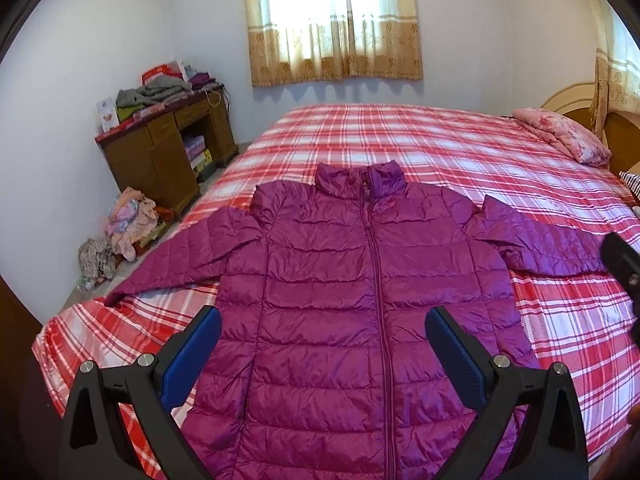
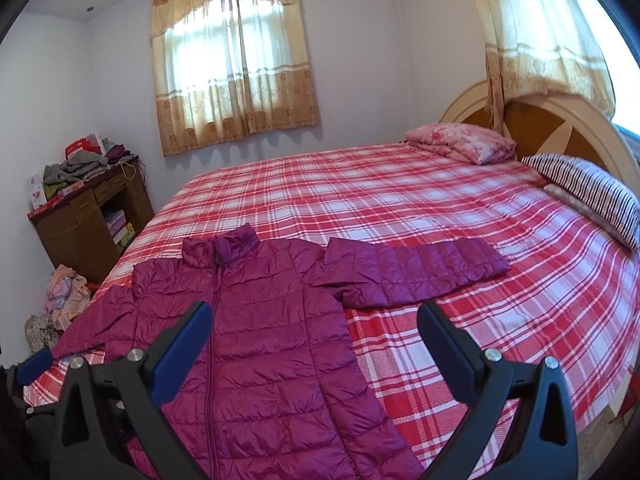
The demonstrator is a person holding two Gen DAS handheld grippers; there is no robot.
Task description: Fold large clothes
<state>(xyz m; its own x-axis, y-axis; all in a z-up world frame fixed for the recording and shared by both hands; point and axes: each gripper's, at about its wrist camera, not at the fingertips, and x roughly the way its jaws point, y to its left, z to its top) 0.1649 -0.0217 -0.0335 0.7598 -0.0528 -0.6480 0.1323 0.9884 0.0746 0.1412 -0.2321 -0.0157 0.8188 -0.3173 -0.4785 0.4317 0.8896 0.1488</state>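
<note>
A magenta quilted puffer jacket lies flat and zipped, front up, on the red plaid bed, both sleeves spread out to the sides. It also shows in the right wrist view, with its right sleeve stretched across the bedspread. My left gripper is open and empty, hovering above the jacket's lower body. My right gripper is open and empty, above the jacket's right side near the armpit. Part of the right gripper shows at the right edge of the left wrist view.
A pink floral folded quilt and a striped pillow lie by the headboard. A wooden desk piled with clothes stands left of the bed, with a heap of clothes on the floor.
</note>
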